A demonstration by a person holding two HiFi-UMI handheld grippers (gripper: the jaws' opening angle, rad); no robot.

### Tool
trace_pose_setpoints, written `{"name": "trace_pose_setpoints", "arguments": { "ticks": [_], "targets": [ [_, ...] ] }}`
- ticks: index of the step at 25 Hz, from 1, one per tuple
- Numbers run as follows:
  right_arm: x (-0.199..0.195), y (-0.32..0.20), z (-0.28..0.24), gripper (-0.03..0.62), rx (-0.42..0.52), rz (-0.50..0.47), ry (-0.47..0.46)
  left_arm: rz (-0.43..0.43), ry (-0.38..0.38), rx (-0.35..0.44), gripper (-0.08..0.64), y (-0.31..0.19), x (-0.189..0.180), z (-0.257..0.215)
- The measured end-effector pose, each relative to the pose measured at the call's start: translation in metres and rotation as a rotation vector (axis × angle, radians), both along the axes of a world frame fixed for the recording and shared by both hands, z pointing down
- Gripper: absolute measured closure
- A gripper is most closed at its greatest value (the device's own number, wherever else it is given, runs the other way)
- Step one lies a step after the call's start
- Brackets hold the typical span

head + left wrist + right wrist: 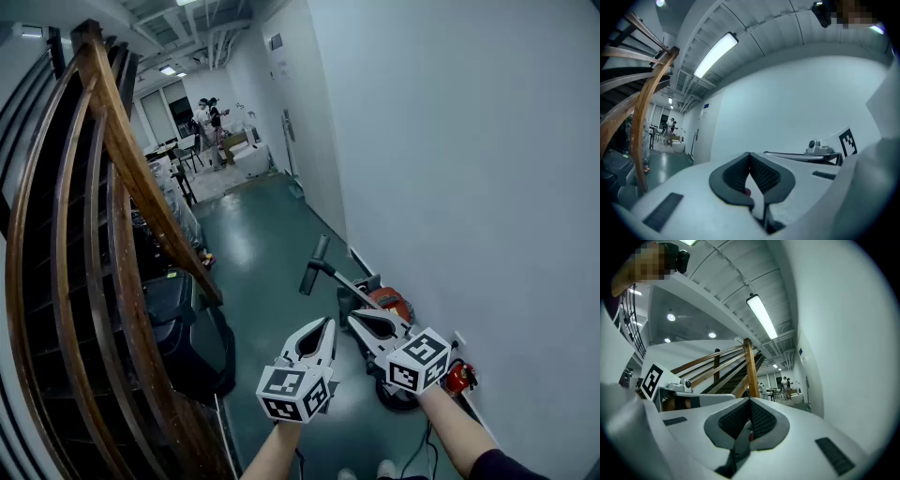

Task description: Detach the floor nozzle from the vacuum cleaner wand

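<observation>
I hold two claws out level in front of me in a narrow corridor. My left claw (327,324) is closed, its dark ribbed pads (761,174) pressed together with nothing between them. My right claw (354,321) is closed too, pads (759,418) meeting at the tip, and it is also empty. The two tips sit near each other, angled inward, above a glossy green floor (262,244). The vacuum (386,305) stands on that floor just beside the white wall (469,141) on my right, below and beyond my right claw. Its dark handle (315,264) rises toward the left on a slim wand (349,281), and its orange body sits lower, partly hidden behind my right claw. I cannot pick out the nozzle from here. Neither claw touches the vacuum. On my left a curved wooden stair rail (112,187) sweeps up, with a black case (192,333) at its foot. Far down the corridor, people (208,117) stand in a bright room.
</observation>
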State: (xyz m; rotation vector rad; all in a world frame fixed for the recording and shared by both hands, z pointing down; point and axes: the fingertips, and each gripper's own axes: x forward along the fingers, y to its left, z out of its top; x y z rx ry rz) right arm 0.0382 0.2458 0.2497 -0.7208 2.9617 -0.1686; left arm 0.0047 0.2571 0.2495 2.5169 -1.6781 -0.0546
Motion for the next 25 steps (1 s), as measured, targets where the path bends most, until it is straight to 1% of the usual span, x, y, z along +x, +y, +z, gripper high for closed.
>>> {"name": "trace_pose_setpoints", "arguments": {
  "ticks": [7,12,15,19,25],
  "targets": [
    [-0.005,0.008,0.001,0.575,0.022,0.006,-0.013,-0.011,-0.027,0.028,0.555,0.009,-0.006,-0.004],
    [-0.006,0.017,-0.002,0.575,0.067,0.025,-0.034,-0.013,-0.061,0.055,0.555,0.017,-0.011,-0.005],
    [-0.005,0.027,-0.006,0.575,0.096,0.028,-0.060,-0.003,-0.066,0.068,0.555,0.024,-0.012,-0.005],
    [-0.006,0.038,-0.007,0.575,0.146,0.056,-0.048,0.021,-0.081,0.087,0.555,0.032,-0.013,-0.004],
    [-0.004,0.043,0.006,0.575,0.140,0.096,-0.039,0.055,-0.093,0.073,0.555,0.034,-0.014,0.009]
  ]
}}
